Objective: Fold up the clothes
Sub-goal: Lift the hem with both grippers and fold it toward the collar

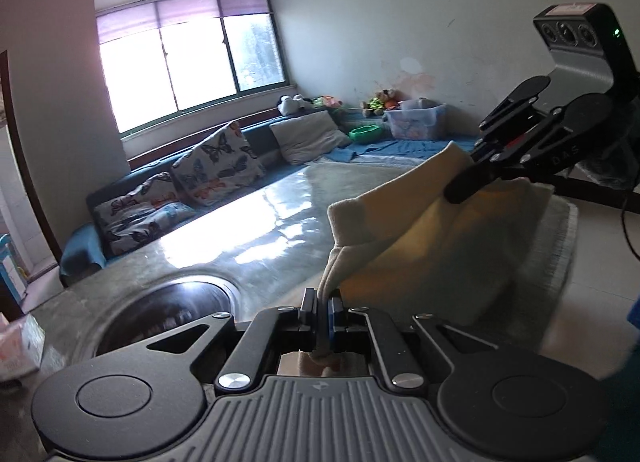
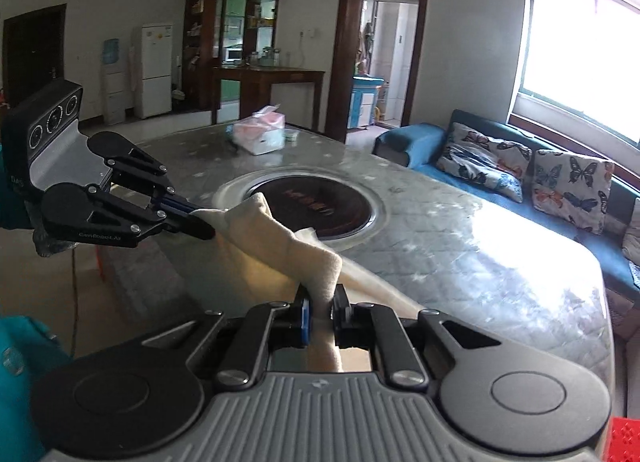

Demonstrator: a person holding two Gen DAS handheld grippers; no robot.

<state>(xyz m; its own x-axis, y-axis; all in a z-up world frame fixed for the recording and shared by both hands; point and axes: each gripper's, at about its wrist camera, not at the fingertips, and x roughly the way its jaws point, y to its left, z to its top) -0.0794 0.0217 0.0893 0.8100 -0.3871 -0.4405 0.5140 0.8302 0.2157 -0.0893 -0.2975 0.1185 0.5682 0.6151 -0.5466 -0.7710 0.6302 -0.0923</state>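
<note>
A cream-coloured garment (image 1: 420, 230) hangs in the air above the near edge of the marble table (image 1: 256, 234), stretched between both grippers. My left gripper (image 1: 323, 312) is shut on one corner of it; it also shows in the right wrist view (image 2: 206, 222), at the left. My right gripper (image 2: 322, 316) is shut on the other corner of the garment (image 2: 276, 242); it also shows in the left wrist view (image 1: 460, 192), at the upper right. The cloth sags in folds between them.
The table (image 2: 460, 246) has a round dark cooktop (image 2: 320, 206) sunk in its middle, also in the left wrist view (image 1: 168, 314). A tissue box (image 2: 260, 134) stands at its far end. A blue sofa with butterfly cushions (image 2: 568, 186) runs along the window side.
</note>
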